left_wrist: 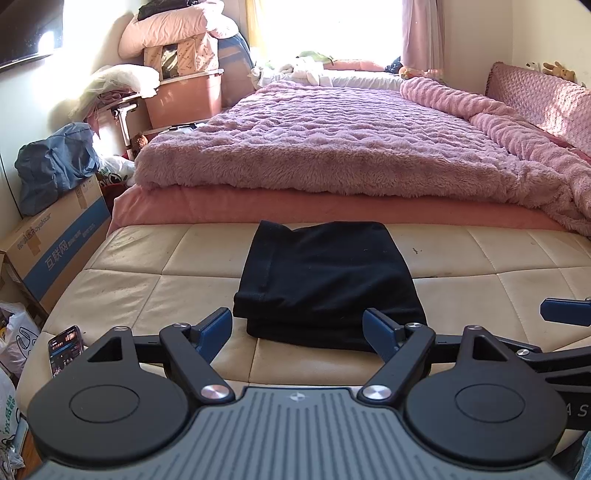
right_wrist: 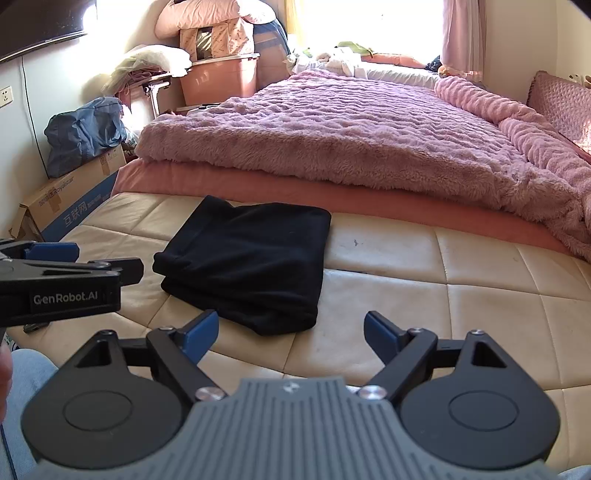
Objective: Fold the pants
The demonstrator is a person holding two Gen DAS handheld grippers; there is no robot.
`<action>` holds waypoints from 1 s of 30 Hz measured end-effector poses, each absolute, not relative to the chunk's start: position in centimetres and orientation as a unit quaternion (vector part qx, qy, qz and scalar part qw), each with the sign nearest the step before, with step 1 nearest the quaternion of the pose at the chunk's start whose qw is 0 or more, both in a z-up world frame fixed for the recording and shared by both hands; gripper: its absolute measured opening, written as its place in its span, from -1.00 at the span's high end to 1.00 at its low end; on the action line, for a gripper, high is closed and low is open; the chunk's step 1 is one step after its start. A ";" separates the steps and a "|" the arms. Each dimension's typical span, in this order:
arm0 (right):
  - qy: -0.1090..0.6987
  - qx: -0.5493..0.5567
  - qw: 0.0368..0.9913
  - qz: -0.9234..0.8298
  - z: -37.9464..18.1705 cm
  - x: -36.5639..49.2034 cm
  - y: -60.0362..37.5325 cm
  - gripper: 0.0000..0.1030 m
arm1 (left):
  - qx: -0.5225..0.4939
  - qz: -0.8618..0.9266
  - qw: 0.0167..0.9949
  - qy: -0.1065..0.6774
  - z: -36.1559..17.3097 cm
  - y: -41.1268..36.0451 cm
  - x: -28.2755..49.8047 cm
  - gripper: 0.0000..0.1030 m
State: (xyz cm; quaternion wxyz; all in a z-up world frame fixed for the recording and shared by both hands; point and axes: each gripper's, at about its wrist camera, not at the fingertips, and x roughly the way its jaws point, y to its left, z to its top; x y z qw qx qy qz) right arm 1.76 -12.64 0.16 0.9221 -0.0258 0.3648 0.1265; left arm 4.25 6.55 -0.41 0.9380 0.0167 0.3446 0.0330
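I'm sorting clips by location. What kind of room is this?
Most likely a home bedroom: a bed under a fluffy pink blanket, a curtained window, and stacked bedding and boxes in the corner.

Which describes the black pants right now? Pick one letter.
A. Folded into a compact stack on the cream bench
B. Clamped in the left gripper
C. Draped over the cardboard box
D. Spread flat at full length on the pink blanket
A: the black pants lie as a layered rectangle on the cream bench, with both the left gripper and the right gripper open and empty.
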 end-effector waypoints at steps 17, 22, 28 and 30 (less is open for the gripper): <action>0.362 -0.029 0.923 0.128 0.3 1.5 -12.6 -0.59 | 0.014 0.030 0.939 0.342 0.0 6.5 4.2 -0.82; 0.361 -0.029 0.923 0.129 0.4 1.5 -12.7 -0.59 | 0.012 0.030 0.939 0.342 0.0 6.4 4.2 -0.82; 0.361 -0.029 0.923 0.128 0.5 1.5 -12.7 -0.59 | 0.012 0.029 0.940 0.340 0.0 6.4 4.2 -0.82; 0.361 -0.029 0.923 0.128 0.5 1.5 -12.7 -0.59 | 0.012 0.030 0.940 0.340 0.0 6.4 4.2 -0.82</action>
